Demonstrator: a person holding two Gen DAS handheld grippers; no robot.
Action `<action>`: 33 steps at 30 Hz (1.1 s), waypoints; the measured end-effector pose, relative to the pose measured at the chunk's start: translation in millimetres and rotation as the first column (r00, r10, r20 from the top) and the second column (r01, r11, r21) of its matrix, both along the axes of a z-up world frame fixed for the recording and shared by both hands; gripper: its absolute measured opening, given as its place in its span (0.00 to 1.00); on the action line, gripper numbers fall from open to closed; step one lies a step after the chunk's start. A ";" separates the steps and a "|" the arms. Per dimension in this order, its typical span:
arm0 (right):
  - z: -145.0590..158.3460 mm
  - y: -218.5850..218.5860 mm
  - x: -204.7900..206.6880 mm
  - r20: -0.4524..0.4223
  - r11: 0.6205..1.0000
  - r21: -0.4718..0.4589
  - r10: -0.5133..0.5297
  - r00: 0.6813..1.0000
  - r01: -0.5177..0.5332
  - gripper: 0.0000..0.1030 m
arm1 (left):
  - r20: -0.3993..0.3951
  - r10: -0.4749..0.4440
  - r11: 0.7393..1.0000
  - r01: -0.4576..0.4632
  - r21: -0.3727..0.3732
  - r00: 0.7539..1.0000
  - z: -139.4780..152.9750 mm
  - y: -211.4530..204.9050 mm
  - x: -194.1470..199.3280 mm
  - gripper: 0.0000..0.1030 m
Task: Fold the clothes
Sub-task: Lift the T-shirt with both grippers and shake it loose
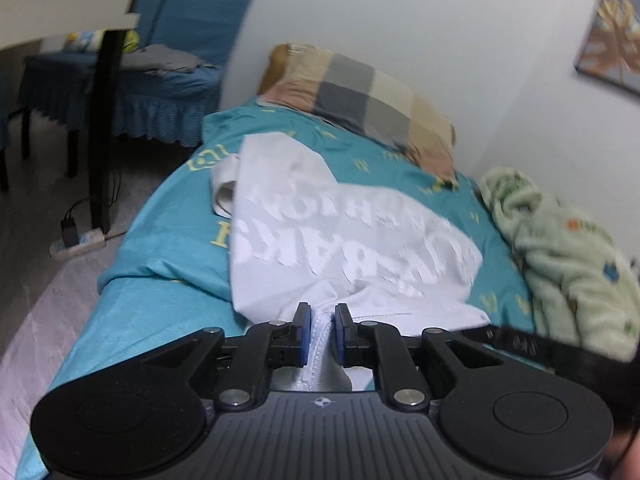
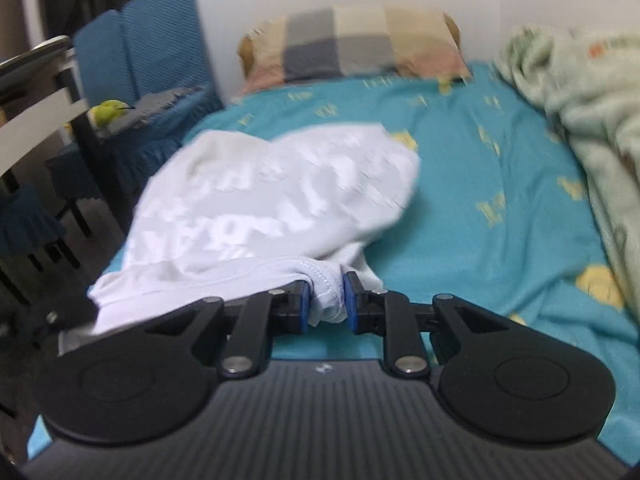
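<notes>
A white T-shirt (image 1: 340,232) with large white lettering lies spread on the teal bed sheet (image 1: 168,232). My left gripper (image 1: 322,320) is shut on the shirt's near hem, which bunches between the blue pads. In the right wrist view the same T-shirt (image 2: 272,200) stretches away to the left, and my right gripper (image 2: 326,296) is shut on a bunched stitched edge of it. Both views are motion-blurred. The right gripper's black body shows at the right edge of the left wrist view (image 1: 560,344).
A checked pillow (image 1: 360,96) lies at the head of the bed against the white wall. A pale green blanket (image 1: 568,248) is heaped on the right side. Blue-covered chairs (image 1: 160,80) and a dark table leg (image 1: 104,128) stand left of the bed, with a power strip (image 1: 76,240) on the floor.
</notes>
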State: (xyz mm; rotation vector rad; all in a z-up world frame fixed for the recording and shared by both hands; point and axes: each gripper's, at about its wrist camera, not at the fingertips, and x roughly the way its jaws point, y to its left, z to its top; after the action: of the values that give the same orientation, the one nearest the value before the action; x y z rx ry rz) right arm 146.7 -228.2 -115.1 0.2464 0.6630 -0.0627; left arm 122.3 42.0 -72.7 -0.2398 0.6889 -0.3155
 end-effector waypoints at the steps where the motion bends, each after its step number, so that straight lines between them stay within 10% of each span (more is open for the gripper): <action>1: -5.9 -5.2 2.8 -0.014 0.999 0.036 -0.004 1.000 0.005 0.21 | 0.009 -0.012 0.999 0.012 0.032 1.000 -1.4 -6.3 -2.2 0.14; 5: -21.7 -26.8 5.0 -0.022 0.967 0.255 -0.019 1.000 0.024 0.22 | 0.024 -0.062 0.990 0.058 0.131 0.998 -4.4 -25.3 -15.9 0.23; 10: -16.2 -30.3 1.4 0.015 0.955 0.298 -0.003 1.000 -0.002 0.22 | 0.043 -0.140 0.957 0.124 0.264 0.989 -8.4 -48.3 -37.9 0.45; 16: -4.9 -32.6 -5.6 0.045 0.942 0.335 0.005 0.999 -0.020 0.22 | 0.042 -0.200 0.870 0.158 0.467 0.979 -29.0 -78.2 -50.2 0.56; 22: -2.3 -41.9 -10.6 0.082 0.935 0.355 -0.052 0.995 0.020 0.22 | 0.052 -0.044 0.787 0.003 0.617 0.998 -50.2 -82.6 -39.9 0.61; 33: -44.2 -39.6 -6.1 -0.071 0.969 0.213 -0.114 0.991 0.127 0.27 | 0.027 0.237 0.864 -0.223 0.450 0.971 -16.4 -31.9 -37.7 0.48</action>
State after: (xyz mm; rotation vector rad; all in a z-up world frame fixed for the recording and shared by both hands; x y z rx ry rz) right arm 140.5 -267.8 -159.3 0.4974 0.7125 -0.1148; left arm 84.6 10.0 -89.1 0.1199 0.7345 0.0838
